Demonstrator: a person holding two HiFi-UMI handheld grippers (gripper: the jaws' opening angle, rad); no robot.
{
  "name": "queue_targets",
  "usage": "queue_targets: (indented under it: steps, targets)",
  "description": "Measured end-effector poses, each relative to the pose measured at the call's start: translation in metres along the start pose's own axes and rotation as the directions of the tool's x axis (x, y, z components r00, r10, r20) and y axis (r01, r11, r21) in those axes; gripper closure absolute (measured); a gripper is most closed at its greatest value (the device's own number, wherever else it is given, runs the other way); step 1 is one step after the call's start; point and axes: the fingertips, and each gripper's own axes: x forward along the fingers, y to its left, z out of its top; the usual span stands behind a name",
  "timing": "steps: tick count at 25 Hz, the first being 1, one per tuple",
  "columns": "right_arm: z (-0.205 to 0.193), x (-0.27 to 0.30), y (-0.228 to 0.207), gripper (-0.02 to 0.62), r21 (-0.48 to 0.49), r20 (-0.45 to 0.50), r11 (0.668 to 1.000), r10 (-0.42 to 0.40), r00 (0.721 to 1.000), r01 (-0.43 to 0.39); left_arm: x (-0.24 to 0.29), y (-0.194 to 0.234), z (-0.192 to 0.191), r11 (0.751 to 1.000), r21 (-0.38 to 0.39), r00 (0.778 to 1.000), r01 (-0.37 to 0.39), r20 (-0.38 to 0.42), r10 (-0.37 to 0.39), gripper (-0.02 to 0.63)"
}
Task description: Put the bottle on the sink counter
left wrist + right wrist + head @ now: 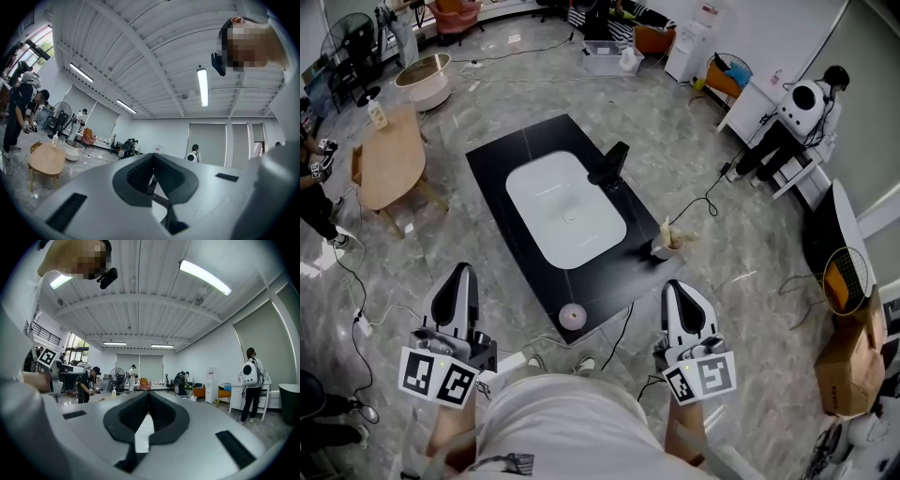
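Observation:
The bottle (377, 113) is small and pale and stands on a round wooden table (392, 161), far left of the black sink counter (511, 159). It also shows in the left gripper view as the bottle (55, 139) and in the right gripper view as the bottle (114, 392). The counter holds a white basin (565, 210) and a black faucet (612, 167). My left gripper (459, 277) and right gripper (675, 292) hang close to my body, short of the counter's near edge. Both are shut and hold nothing, as the left gripper (153, 157) and right gripper (149, 394) show.
A cup with brushes (667, 241) stands at the counter's right corner and a small round item (572, 316) near its front edge. Cables (701, 204) run over the marble floor. A person (317, 192) stands by the wooden table, another (792, 117) at the right. A cardboard box (853, 354) sits at the far right.

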Motion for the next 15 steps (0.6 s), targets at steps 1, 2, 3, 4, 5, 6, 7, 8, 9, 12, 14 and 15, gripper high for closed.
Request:
queue_targets:
  steps: [1, 2, 3, 4, 5, 6, 7, 8, 9, 12, 14, 15]
  targets:
    - [-0.001, 0.001, 0.002, 0.584, 0.001, 0.000, 1.000, 0.002, 1.000, -0.002, -0.001, 0.001, 0.000, 1.000, 0.000, 1.000, -0.001, -0.001, 0.001, 0.592]
    - [-0.001, 0.001, 0.003, 0.584, 0.002, 0.000, 1.000, 0.004, 1.000, -0.004, -0.002, 0.001, -0.001, 1.000, 0.000, 1.000, -0.001, -0.001, 0.001, 0.592]
    - [-0.002, 0.001, 0.005, 0.584, 0.001, 0.000, 1.000, 0.007, 1.000, -0.007, -0.004, 0.002, -0.001, 1.000, 0.001, 1.000, -0.002, -0.002, 0.002, 0.592]
    - [-0.002, 0.002, 0.007, 0.584, -0.005, -0.002, 1.000, 0.009, 1.000, -0.009, -0.005, 0.003, 0.000, 1.000, 0.001, 1.000, -0.003, -0.002, 0.003, 0.592]
    - [-0.002, 0.002, 0.010, 0.584, -0.017, -0.004, 1.000, 0.011, 1.000, -0.011, -0.006, 0.003, 0.001, 1.000, 0.001, 1.000, -0.004, -0.003, 0.004, 0.592]
    - [-0.001, 0.003, 0.012, 0.584, -0.033, -0.008, 0.999, 0.012, 1.000, -0.012, -0.008, 0.004, 0.002, 1.000, 0.001, 1.000, -0.004, -0.003, 0.004, 0.592]
    - [-0.001, 0.003, 0.015, 0.584, -0.045, -0.011, 0.999, 0.013, 1.000, -0.013, -0.009, 0.005, 0.003, 1.000, 0.001, 1.000, -0.005, -0.003, 0.005, 0.592]
    - [0.000, 0.003, 0.017, 0.584, -0.051, -0.013, 0.999, 0.014, 1.000, -0.015, -0.011, 0.006, 0.005, 1.000, 0.001, 1.000, -0.006, -0.003, 0.006, 0.592]
    - [0.000, 0.003, 0.019, 0.584, -0.051, -0.012, 0.999, 0.015, 1.000, -0.015, -0.012, 0.007, 0.006, 1.000, 0.001, 1.000, -0.007, -0.002, 0.007, 0.592]
    - [0.000, 0.002, 0.024, 0.584, -0.045, -0.010, 0.999, 0.015, 1.000, -0.016, -0.016, 0.008, 0.007, 1.000, 0.002, 1.000, -0.004, 0.001, 0.004, 0.592]
    - [-0.001, 0.001, 0.027, 0.584, -0.041, -0.008, 0.999, 0.014, 1.000, -0.015, -0.019, 0.009, 0.007, 1.000, 0.002, 1.000, -0.001, 0.000, 0.001, 0.592]
    - [-0.001, 0.000, 0.029, 0.584, -0.040, -0.006, 0.999, 0.014, 1.000, -0.014, -0.022, 0.010, 0.008, 1.000, 0.003, 1.000, 0.000, -0.001, 0.000, 0.592]
